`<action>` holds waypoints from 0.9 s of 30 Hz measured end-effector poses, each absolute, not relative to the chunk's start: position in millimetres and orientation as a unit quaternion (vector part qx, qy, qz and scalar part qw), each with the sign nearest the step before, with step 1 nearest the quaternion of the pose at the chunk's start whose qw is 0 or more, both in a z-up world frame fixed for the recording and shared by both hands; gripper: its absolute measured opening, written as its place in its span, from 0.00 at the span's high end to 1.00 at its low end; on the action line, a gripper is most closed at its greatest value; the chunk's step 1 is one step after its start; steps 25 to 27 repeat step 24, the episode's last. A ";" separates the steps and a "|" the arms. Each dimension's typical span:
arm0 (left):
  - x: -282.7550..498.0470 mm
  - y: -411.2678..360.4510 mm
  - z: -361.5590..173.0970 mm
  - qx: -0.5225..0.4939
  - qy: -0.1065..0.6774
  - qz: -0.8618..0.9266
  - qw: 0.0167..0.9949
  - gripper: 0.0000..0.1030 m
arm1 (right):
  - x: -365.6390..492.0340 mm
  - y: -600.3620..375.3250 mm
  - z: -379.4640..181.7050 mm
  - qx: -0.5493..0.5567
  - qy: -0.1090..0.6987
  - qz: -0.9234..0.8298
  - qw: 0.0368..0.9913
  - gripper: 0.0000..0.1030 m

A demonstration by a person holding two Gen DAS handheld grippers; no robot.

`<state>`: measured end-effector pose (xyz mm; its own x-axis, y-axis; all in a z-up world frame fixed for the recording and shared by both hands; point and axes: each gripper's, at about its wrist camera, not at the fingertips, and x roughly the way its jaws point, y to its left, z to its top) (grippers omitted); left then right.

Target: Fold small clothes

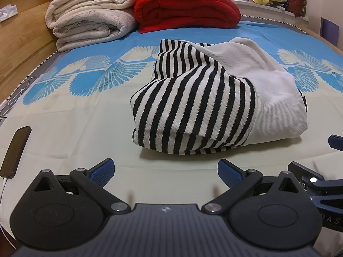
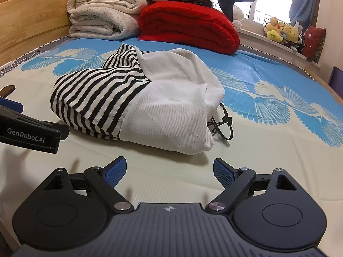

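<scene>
Left wrist view: the striped-and-white garment [image 1: 199,98], loosely bundled on the bed [image 1: 75,141], lies ahead of the left gripper [image 1: 166,172] and a little to its right — long axis running across both sets of jaws, striped end leftward, white end rightward. From the right gripper [image 2: 169,171] it sits ahead and slightly left, a black drawstring [image 2: 223,124] trailing at the white end. Both jaws stand wide apart, holding nothing. Neither hand looks clearly nearer; the left faces stripes, the right faces white.
</scene>
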<state>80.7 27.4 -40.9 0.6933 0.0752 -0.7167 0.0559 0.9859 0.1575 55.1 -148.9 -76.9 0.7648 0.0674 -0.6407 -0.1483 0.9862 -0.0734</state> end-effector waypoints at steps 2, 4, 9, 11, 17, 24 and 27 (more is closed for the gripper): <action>80.6 27.3 -41.0 0.084 0.392 0.007 0.916 0.01 | 55.0 -149.1 -76.8 -0.059 0.338 0.057 0.937 0.14; 80.5 26.5 -41.2 0.086 0.391 0.008 0.916 0.01 | 55.0 -149.5 -76.6 -0.057 0.339 0.057 0.937 0.14; 80.4 26.4 -41.6 0.086 0.393 0.008 0.915 0.01 | 55.0 -148.8 -76.8 -0.059 0.340 0.059 0.937 0.14; 80.6 26.4 -41.9 0.085 0.395 0.007 0.915 0.01 | 55.0 -148.7 -77.0 -0.059 0.340 0.059 0.937 0.14; 80.6 26.1 -42.7 0.085 0.395 0.003 0.915 0.01 | 55.1 -148.5 -77.2 -0.059 0.342 0.060 0.936 0.14; 80.9 25.7 -43.9 0.083 0.396 0.002 0.915 0.01 | 55.1 -148.1 -77.4 -0.056 0.343 0.060 0.936 0.14; 80.9 25.7 -43.9 0.083 0.396 0.002 0.915 0.01 | 55.1 -148.1 -77.4 -0.056 0.343 0.060 0.936 0.14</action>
